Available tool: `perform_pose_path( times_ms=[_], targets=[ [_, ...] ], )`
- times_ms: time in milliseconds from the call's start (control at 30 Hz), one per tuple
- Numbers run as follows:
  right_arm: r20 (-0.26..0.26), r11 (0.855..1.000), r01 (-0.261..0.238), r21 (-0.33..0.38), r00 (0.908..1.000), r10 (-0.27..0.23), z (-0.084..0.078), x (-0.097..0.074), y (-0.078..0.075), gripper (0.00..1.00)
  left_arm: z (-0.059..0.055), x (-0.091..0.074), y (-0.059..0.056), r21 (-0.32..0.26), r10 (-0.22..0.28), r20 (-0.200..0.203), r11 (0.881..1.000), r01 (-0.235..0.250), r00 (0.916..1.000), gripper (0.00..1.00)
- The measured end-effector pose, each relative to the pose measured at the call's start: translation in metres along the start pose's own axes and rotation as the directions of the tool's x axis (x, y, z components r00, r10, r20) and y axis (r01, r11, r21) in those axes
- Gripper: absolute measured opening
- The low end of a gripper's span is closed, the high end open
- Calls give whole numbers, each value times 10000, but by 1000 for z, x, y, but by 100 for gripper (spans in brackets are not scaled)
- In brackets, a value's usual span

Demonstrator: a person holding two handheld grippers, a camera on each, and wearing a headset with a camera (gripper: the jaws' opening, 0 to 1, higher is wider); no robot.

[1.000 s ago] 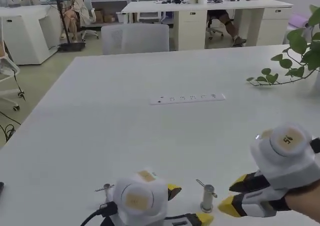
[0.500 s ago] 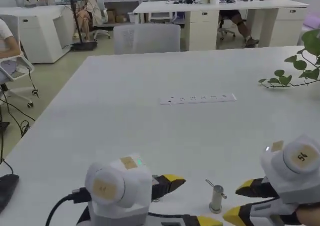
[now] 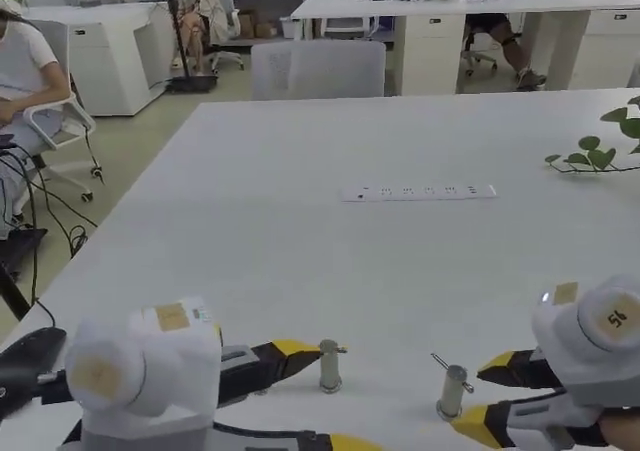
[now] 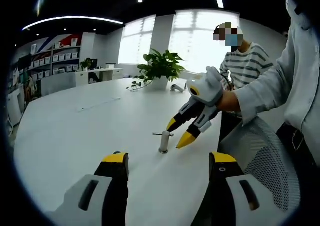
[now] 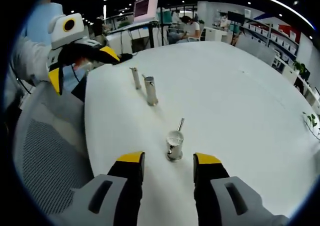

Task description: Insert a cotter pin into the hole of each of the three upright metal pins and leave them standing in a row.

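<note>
Two hand-held grippers at upright metal pins on a white table (image 3: 300,221).
Left gripper (image 3: 345,396) and right gripper (image 3: 470,399) both have jaws spread and hold nothing. Three metal pins (image 5: 175,145) stand on the person's side of the power strip (image 3: 418,192), one showing a cotter pin (image 3: 440,361).

the left hand-held gripper (image 3: 325,396) is made up of a white rounded housing, marked with a round tan label on its end and a square tan sticker on top. black jaws tipped in yellow are carried at its front. the right hand-held gripper (image 3: 482,396) is built alike; a printed number, not clearly read, is borne on its round label. in the gripper views, grey jaw bases with dark oval slots are shown. a pale long sleeve (image 4: 270,88) is worn down to the wrist.
</note>
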State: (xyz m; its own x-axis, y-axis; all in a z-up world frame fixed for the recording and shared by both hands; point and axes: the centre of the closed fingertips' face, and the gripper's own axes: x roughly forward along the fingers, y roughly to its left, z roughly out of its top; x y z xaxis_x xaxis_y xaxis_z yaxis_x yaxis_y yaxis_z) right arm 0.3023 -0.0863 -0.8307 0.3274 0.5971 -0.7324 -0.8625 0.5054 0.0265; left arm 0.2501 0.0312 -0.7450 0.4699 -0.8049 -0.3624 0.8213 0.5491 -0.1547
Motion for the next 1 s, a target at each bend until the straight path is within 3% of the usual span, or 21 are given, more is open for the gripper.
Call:
perform_pose_path(
  times_ms=[233, 433, 667, 1000],
  targets=[
    [81, 9996, -127, -246, 9999, 129, -3, 9, 0, 39, -10, -20, 8, -5, 327, 72, 9995, -327, 9994, 67],
    [452, 9961, -364, -805, 9982, 401, 0, 16, 2, 36, -23, -35, 19, -41, 604, -36, 9982, -604, 9982, 70],
    [728, 9940, -481, -985, 9958, 554, 2, 22, 4, 31, -33, -48, 32, -207, 1062, -57, 9941, -1063, 9943, 70],
    [1137, 9975, -208, -675, 9931, 284, 3, 27, -3, 20, -35, -55, 40, -415, 1458, 32, 9885, -1455, 9893, 68]
  ],
)
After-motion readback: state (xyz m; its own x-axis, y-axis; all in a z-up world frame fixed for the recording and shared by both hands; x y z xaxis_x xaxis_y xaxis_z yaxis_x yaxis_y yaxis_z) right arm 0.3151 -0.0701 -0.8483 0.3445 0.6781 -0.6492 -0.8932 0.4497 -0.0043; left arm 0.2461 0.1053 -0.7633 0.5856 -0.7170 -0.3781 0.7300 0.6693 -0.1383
